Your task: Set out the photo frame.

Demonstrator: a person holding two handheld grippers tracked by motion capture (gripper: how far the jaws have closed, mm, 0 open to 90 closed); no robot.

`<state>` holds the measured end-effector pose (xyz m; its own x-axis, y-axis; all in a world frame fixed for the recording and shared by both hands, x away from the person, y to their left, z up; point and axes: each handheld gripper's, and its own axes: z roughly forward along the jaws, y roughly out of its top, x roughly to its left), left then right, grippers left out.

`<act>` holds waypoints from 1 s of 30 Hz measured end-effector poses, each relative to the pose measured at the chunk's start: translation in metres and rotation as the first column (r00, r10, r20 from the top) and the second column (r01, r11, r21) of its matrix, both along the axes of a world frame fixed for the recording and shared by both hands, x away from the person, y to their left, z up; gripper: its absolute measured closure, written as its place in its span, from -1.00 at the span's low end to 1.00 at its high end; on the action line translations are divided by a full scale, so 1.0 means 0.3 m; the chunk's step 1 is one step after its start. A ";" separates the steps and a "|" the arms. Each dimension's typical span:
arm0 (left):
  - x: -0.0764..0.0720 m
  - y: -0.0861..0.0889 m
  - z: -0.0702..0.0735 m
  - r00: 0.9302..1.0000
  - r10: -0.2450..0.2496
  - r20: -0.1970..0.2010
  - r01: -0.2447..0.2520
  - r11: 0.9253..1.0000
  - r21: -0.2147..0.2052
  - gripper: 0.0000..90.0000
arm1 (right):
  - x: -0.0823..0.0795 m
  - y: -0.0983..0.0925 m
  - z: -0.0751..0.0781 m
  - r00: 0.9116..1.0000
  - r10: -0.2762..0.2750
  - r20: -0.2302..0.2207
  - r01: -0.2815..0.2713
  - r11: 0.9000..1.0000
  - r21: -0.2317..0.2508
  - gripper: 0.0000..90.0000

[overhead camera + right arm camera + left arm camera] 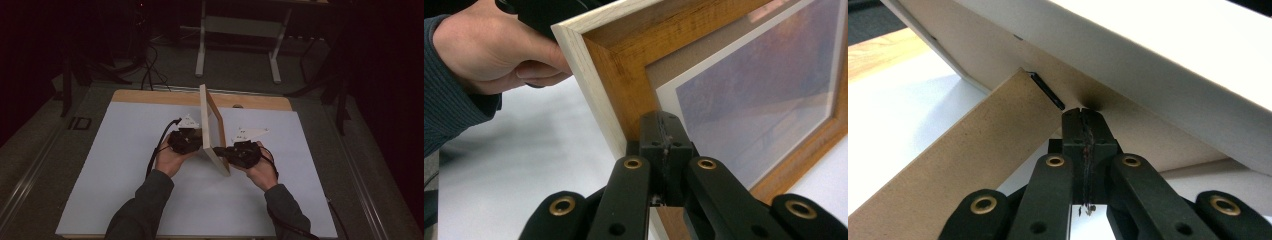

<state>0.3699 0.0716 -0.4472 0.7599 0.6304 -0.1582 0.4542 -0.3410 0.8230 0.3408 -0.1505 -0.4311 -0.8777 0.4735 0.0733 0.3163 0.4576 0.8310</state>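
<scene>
Frame (pixel 212 127): I keep it standing on edge, braced from both sides.
Left tool (pixel 1083 114): jaws closed, tips pushing the backing beside its stand (pixel 948 165).
Right tool (pixel 664 120): jaws closed, nudging the front at 3 o'clock.

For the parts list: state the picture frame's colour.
Picture frame: pale outer edge, orange-brown wood face; right gripper view.

my left gripper (pixel 192 141): jaws pressed together | my right gripper (pixel 222 150): jaws pressed together | both forearms angled inward
</scene>
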 end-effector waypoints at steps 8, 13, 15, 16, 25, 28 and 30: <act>0.011 0.018 0.002 1.000 -0.015 -0.005 0.015 1.000 0.007 1.00 | 0.001 0.023 0.000 1.000 -0.002 -0.001 0.002 1.000 -0.002 1.00; 0.018 0.033 0.004 1.000 -0.009 -0.008 0.009 1.000 0.006 1.00 | 0.002 0.048 0.004 1.000 0.008 0.002 -0.008 1.000 -0.003 1.00; 0.022 0.039 0.005 1.000 -0.006 -0.010 0.006 1.000 0.006 1.00 | 0.002 0.060 0.006 1.000 0.014 0.005 -0.014 1.000 -0.004 1.00; 0.023 0.043 0.004 1.000 -0.005 -0.011 0.005 1.000 0.003 1.00 | 0.002 0.066 0.007 1.000 0.016 0.009 -0.016 1.000 -0.008 1.00; 0.030 0.081 -0.007 0.999 -0.009 -0.034 0.008 0.999 -0.050 1.00 | 0.011 0.105 0.005 1.000 0.028 0.006 -0.028 1.000 -0.002 1.00; 0.031 0.096 -0.010 0.999 -0.005 -0.043 0.003 0.998 -0.062 1.00 | 0.010 0.120 0.006 0.999 0.029 0.014 -0.029 1.000 -0.007 1.00; 0.027 0.104 -0.008 0.999 0.003 -0.043 -0.005 0.998 -0.066 1.00 | 0.008 0.131 0.007 0.999 0.030 0.021 -0.029 0.999 -0.014 1.00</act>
<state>0.3781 0.1027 -0.4496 0.7491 0.6205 -0.2320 0.4906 -0.2843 0.8237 0.3431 -0.1112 -0.4290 -0.8927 0.4481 0.0481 0.2847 0.4779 0.8310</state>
